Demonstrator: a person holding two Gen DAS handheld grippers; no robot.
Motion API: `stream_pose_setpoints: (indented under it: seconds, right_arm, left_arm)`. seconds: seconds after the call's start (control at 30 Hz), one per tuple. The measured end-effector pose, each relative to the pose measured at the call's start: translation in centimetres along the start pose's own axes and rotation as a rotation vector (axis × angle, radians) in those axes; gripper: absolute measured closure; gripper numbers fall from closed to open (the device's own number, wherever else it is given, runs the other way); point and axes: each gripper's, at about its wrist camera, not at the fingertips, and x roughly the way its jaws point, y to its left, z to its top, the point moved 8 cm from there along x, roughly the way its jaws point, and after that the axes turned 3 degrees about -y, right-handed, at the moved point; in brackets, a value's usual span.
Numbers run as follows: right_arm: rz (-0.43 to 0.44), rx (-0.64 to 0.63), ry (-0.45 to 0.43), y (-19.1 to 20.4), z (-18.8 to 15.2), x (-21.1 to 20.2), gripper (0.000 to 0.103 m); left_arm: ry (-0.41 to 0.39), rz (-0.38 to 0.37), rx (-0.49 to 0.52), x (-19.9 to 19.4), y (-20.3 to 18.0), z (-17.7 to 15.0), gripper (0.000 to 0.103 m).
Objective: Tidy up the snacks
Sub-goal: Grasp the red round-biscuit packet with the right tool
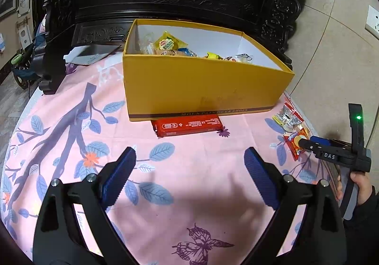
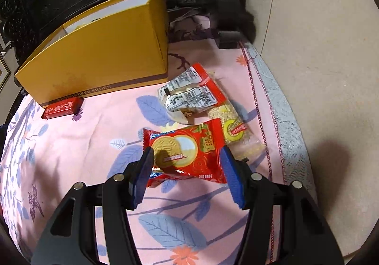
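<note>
The right gripper (image 2: 186, 170) sits nearest the lens, its two blue pads set on either side of a red biscuit packet (image 2: 187, 153) that lies flat on the pink floral cloth (image 2: 71, 151) covering the surface. The jaws stand partly apart; the pads look close to the packet's edges, but a firm pinch is not evident, so the packet reads as framed rather than gripped.

Just beyond that gripper lies a small heap of loose snacks: a red-and-white wrapper with printed labels (image 2: 189, 92) and a clear bag of pale crumbly snacks (image 2: 234, 127), touching one another. Further ahead and to the left of the gripper stands an open yellow shoebox (image 2: 99, 63), with a flat red bar packet (image 2: 62, 107) lying against its front base.

From the other side, the left gripper (image 1: 189, 165) hovers wide open over bare cloth, holding nothing. The shoebox is straight ahead of it, and several wrapped snacks (image 1: 168, 44) already sit inside. The red bar packet rests just in front of the box, between it and this gripper. The person's hand (image 1: 360, 184) shows at the far right, holding the right gripper's handle.

As a judgement, the sorting is partly done: some snacks are boxed, while the biscuit packet, the heap and the red bar remain outside.
</note>
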Motion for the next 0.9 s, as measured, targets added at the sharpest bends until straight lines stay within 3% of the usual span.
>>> stream_pose_setpoints:
  seconds: [0.2,0.33,0.5,0.6,0.67,0.9]
  right_arm:
    - [0.016,0.005,0.006,-0.3,0.5,1.3,0.039]
    - [0.047,0.017,0.045,-0.3,0.1,2.8,0.027]
    - [-0.008,-0.062,0.031,1.2,-0.4,3.0,0.026]
    - [-0.018,-0.089,0.027,1.9,-0.7,2.8,0.035]
    - [-0.012,-0.08,0.015,2.0,-0.7,2.6,0.055]
    - [0.063,-0.032,-0.008,2.8,-0.9,1.4,0.062]
  left_arm:
    - [-0.004,0.006,-0.003,-0.3,0.1,0.1,0.009]
    - [-0.015,0.019,-0.016,-0.6,0.4,0.2,0.006]
    - [-0.023,0.025,-0.034,-0.9,1.0,0.3,0.005]
    - [-0.019,0.028,-0.034,-0.7,1.2,0.3,0.005]
    - [-0.013,0.031,-0.03,-0.5,1.2,0.2,0.005]
    - [-0.005,0.026,0.019,0.8,0.9,0.4,0.005]
